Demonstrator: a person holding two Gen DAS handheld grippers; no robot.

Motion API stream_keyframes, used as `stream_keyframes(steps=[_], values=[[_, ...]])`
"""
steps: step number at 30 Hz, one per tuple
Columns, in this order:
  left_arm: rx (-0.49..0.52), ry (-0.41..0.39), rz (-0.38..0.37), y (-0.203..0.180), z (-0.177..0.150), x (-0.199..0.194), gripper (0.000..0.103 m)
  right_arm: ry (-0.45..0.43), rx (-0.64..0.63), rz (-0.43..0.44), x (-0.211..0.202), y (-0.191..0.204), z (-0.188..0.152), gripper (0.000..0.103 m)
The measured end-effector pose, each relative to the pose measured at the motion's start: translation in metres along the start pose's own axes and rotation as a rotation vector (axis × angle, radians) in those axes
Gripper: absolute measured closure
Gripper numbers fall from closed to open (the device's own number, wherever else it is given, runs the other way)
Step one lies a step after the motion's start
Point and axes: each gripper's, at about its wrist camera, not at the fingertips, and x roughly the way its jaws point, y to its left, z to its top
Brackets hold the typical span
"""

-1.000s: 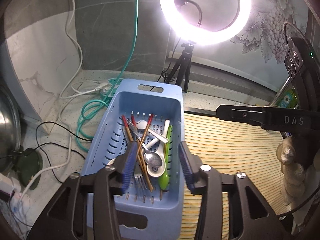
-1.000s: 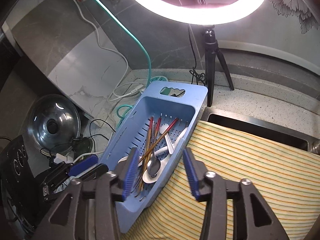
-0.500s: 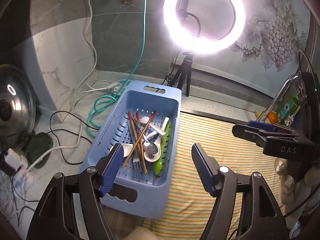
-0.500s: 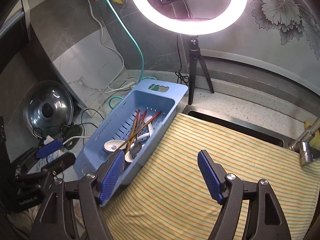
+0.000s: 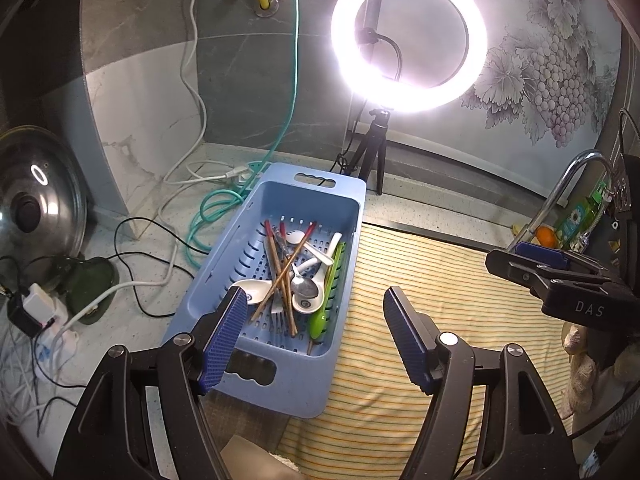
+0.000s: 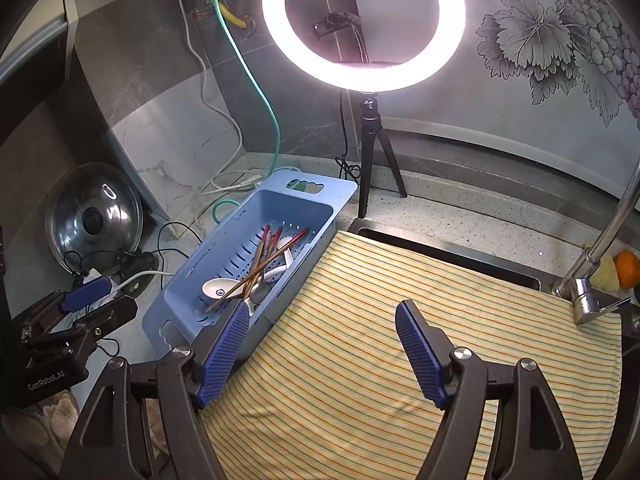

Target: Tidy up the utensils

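Blue perforated plastic formed the long rectangular drainer basket (image 5: 236, 264) that sat on the speckled stone counter, its right edge just beside a yellow striped cloth (image 5: 432, 320) spread flat over what looked like the sink. Inside the basket all the utensils lay in one loose heap: red-tipped wooden chopsticks (image 5: 280, 276) crossed over each other, white ceramic soup spoons (image 5: 250, 290) with small blue marks, a steel spoon (image 5: 306, 289), a steel fork (image 5: 277, 312), and a green plastic-handled utensil (image 5: 326, 292) along the right wall. I judged the slotted basket was there to keep them gathered and let them drain, while the bare cloth offered a soft flat place to sort them on. My left gripper (image 5: 316, 338) hung above the basket's near end with its blue ribbed fingers spread wide and nothing between them. My right gripper (image 6: 322, 354) hovered over the cloth, also spread wide and empty, its left finger overlapping the basket's near corner in that view. A lit ring lamp on a small black tripod (image 6: 370, 152) stood behind, presumably to light the work. Jumbled cutlery in a basket fitted either gathered items awaiting sorting or items collected there for good; I could not tell which.
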Motion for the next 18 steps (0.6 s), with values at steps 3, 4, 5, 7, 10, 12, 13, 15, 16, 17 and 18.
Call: stream_keyframes(steps=[3, 4, 5, 7, 10, 12, 13, 15, 16, 17, 18], values=[[-0.001, 0.001, 0.002, 0.0001, -0.0003, -0.0019, 0.032, 0.004, 0.009, 0.011, -0.0002, -0.0001, -0.0009, 0.031], [-0.001, 0.001, 0.004, -0.0004, -0.0005, -0.0025, 0.032, 0.005, 0.01, 0.013, -0.0004, 0.0, -0.0012, 0.031], [0.0, 0.0, 0.007, -0.0006, -0.0008, -0.003, 0.032, 0.005, 0.008, 0.011, -0.0004, 0.0004, -0.0017, 0.031], [-0.001, 0.0, 0.006, -0.0006, -0.0007, -0.0035, 0.032, 0.002, 0.003, 0.005, -0.0004, 0.0012, -0.0021, 0.031], [-0.003, -0.001, 0.009, -0.0001, -0.0009, -0.0044, 0.032, 0.006, 0.01, 0.008, -0.0006, 0.0002, -0.0038, 0.031], [-0.001, -0.001, 0.01, -0.0001, -0.0009, -0.0049, 0.032, 0.007, 0.012, 0.007, -0.001, -0.0001, -0.0055, 0.031], [-0.001, -0.001, 0.01, -0.0001, -0.0009, -0.0051, 0.032, 0.007, 0.011, 0.004, -0.001, -0.0003, -0.0058, 0.031], [-0.002, -0.001, 0.011, -0.0008, -0.0012, -0.0052, 0.032, 0.008, 0.008, 0.001, -0.0011, 0.0001, -0.0066, 0.031], [-0.001, 0.0, 0.011, -0.0012, -0.0011, -0.0051, 0.032, 0.009, 0.006, -0.002, -0.0012, 0.0003, -0.007, 0.031], [0.0, 0.001, 0.011, -0.0015, -0.0013, -0.0051, 0.032, 0.008, 0.003, -0.005, -0.0017, 0.0006, -0.0075, 0.031], [0.001, 0.002, 0.011, -0.002, -0.0013, -0.0052, 0.032, 0.007, 0.002, -0.004, -0.002, 0.0007, -0.0079, 0.031]])
